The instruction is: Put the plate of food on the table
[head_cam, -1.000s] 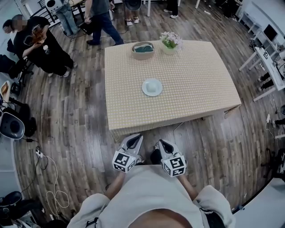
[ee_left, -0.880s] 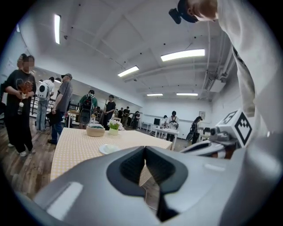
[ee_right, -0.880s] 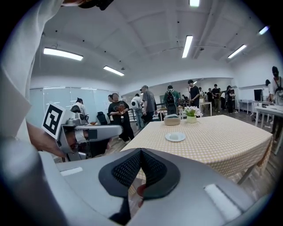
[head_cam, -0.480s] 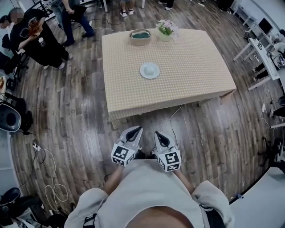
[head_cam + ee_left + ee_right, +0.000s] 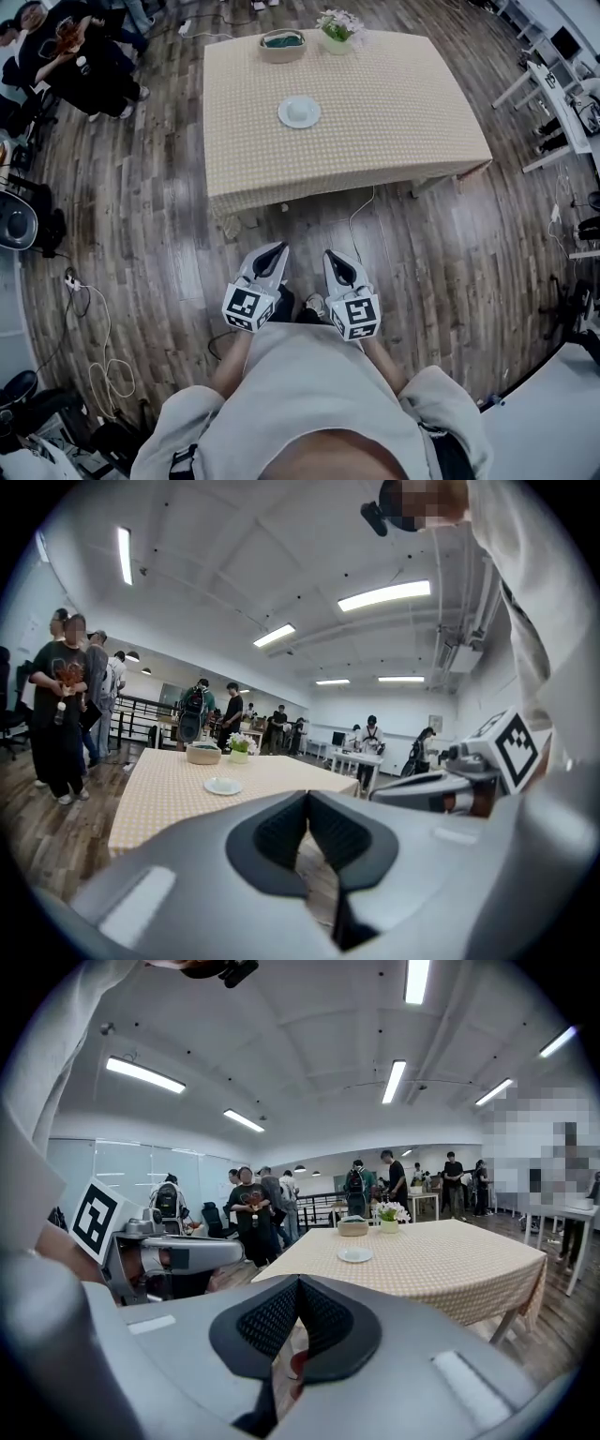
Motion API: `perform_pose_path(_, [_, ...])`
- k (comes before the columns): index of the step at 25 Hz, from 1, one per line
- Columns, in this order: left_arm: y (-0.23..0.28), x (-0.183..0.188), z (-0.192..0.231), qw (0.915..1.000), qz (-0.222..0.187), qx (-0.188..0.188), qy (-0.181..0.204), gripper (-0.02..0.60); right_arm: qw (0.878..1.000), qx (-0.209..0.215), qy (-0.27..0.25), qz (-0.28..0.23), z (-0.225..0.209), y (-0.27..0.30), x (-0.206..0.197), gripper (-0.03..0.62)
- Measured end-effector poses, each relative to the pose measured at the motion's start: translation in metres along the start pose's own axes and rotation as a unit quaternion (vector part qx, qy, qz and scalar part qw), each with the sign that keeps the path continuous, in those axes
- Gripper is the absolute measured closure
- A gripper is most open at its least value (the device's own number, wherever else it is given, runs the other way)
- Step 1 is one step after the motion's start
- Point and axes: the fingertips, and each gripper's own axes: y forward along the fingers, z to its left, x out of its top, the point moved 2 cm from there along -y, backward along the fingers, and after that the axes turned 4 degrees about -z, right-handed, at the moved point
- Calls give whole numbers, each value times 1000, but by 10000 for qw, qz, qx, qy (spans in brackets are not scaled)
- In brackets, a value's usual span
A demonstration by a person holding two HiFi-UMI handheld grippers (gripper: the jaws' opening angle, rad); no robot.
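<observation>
While the person stands back from the table (image 5: 403, 122), the left gripper (image 5: 275, 249) and right gripper (image 5: 334, 256) are side by side, each with jaws pressed together on nothing. The white plate of food (image 5: 299, 112) sits on the checked tablecloth, well apart from both, near a basket (image 5: 282, 43) and flower pot (image 5: 337, 26).

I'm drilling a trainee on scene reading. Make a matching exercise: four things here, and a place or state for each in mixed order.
1 plate
2 basket
3 flowers
4 left tongs

a shut, over the floor
b white, middle of the table
c teal contents, far table edge
d in a pale pot

Pairs: 1b, 2c, 3d, 4a
</observation>
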Motion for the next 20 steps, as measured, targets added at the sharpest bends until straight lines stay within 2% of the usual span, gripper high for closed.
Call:
perform_pose_path(10, [-7,-15,-55,9999,10,115,-21,572,9999,82,116,-7,-12,-39,-18,597])
perform_pose_path(20, [-6,-15,-74,9998,-32,172,96,572,9998,179,64,-66,-20,-52,-21,597])
